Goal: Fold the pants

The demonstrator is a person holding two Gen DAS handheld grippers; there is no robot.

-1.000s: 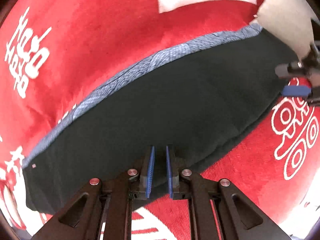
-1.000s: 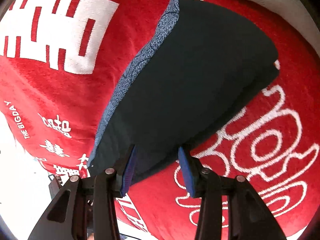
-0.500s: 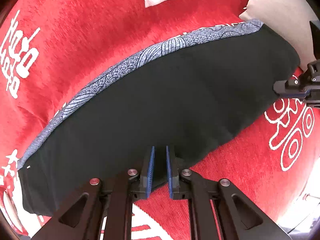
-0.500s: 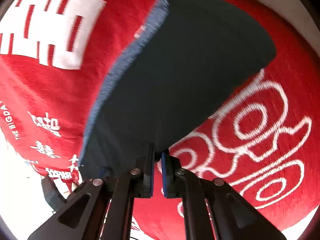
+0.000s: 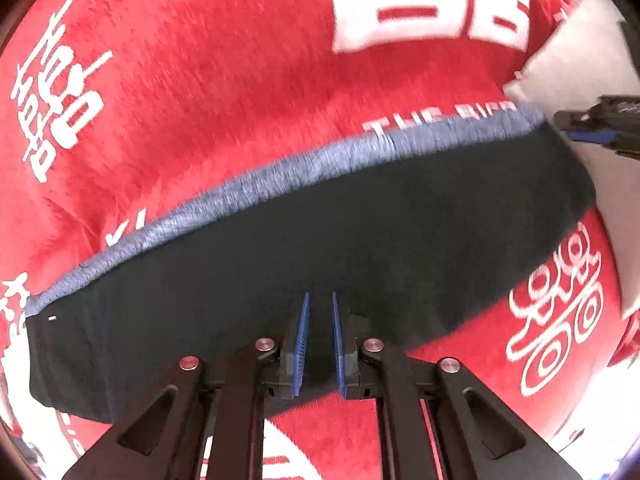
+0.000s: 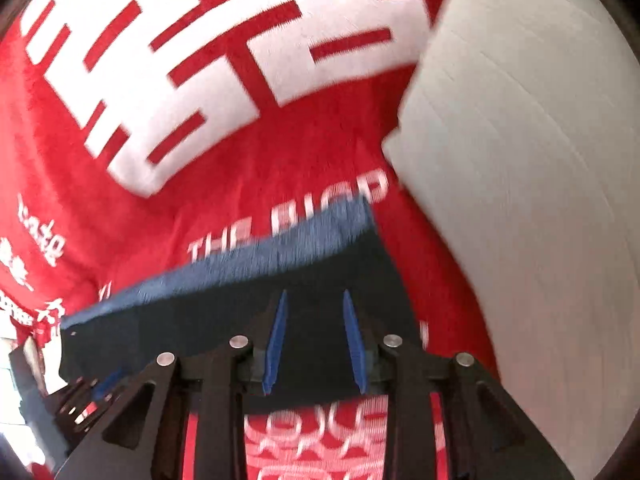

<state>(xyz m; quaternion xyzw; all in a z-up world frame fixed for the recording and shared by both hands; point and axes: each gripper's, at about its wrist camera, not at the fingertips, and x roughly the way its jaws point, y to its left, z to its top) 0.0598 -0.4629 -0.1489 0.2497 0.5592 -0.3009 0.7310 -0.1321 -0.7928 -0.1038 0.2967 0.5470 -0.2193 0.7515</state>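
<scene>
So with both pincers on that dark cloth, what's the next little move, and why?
Probably carry the held near edge forward over the patterned blue-grey band and lay it down. The left gripper has the folded dark pants pinched between its fingers, the right gripper straddles the same edge, and the far edge lies on the red blanket, so the fold looks half made.

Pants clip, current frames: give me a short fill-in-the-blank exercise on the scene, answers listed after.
1. The dark pants lie over a blanket whose main colour is ____.
2. The left gripper is shut on the ____ edge of the pants.
3. The band along the far edge of the pants is coloured ____.
4. In the right wrist view, the right gripper has dark ____ between its blue pads.

Missing words: red; near; blue; cloth
</scene>
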